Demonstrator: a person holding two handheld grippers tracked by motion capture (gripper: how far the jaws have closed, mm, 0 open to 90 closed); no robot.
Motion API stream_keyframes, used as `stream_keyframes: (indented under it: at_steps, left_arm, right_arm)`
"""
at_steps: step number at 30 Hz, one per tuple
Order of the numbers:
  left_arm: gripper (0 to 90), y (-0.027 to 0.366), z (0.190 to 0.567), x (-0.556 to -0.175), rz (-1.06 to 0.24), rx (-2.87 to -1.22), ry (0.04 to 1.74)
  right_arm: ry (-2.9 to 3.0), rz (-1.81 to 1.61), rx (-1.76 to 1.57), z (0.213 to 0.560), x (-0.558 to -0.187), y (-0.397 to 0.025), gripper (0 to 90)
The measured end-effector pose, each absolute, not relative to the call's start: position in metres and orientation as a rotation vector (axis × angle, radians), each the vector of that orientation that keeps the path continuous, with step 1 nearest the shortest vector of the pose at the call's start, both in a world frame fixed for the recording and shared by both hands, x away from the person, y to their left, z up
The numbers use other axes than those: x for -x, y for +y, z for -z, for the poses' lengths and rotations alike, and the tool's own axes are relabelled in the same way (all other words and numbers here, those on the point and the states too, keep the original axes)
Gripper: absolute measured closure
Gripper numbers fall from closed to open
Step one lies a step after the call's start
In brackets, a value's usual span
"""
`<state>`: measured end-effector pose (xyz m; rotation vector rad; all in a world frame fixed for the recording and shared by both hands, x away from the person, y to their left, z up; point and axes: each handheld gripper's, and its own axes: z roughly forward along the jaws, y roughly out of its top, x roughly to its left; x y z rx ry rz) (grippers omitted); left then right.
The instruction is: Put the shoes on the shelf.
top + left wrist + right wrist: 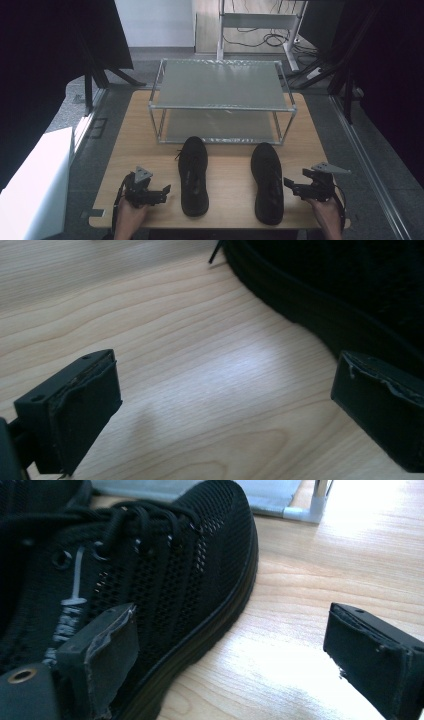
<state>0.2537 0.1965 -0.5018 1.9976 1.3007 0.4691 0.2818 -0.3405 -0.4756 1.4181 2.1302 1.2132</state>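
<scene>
Both shoes sit just in front of the rack [222, 107]. Left gripper [162, 193] agape beside left shoe [193, 175]; right gripper [291, 185] agape beside right shoe [268, 181].

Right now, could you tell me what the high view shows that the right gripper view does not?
High view alone: the left shoe, the left tool beside it, the person's hands, and the whole two-tier rack behind the shoes. Right gripper view alone: the right shoe's mesh and laces close up, between open jaws. Both share the right shoe, the wooden table and the rack's bottom edge.
</scene>
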Motion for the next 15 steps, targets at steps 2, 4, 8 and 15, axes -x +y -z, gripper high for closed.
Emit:
stream_keyframes:
  at_steps: [2, 4, 8, 15]
  left_arm:
    - [0.0, 0.193, 0.499, -0.252, -0.467, -1.989, 1.294]
    - [0.0, 0.189, 0.496, -0.251, -0.461, -1.97, 1.287]
    - [0.0, 0.179, 0.489, -0.246, -0.43, -1.916, 1.257]
    - [0.0, 0.16, 0.482, -0.247, -0.386, -1.844, 1.251]
  right_arm:
    - [2.123, -1.241, -1.412, 0.473, -0.279, -0.34, 6.3]
    - [2.119, -1.264, -1.408, 0.471, -0.276, -0.34, 4.9]
    - [2.111, -1.321, -1.416, 0.468, -0.27, -0.337, 3.9]
    - [2.086, -1.448, -1.463, 0.473, -0.263, -0.331, 4.6]
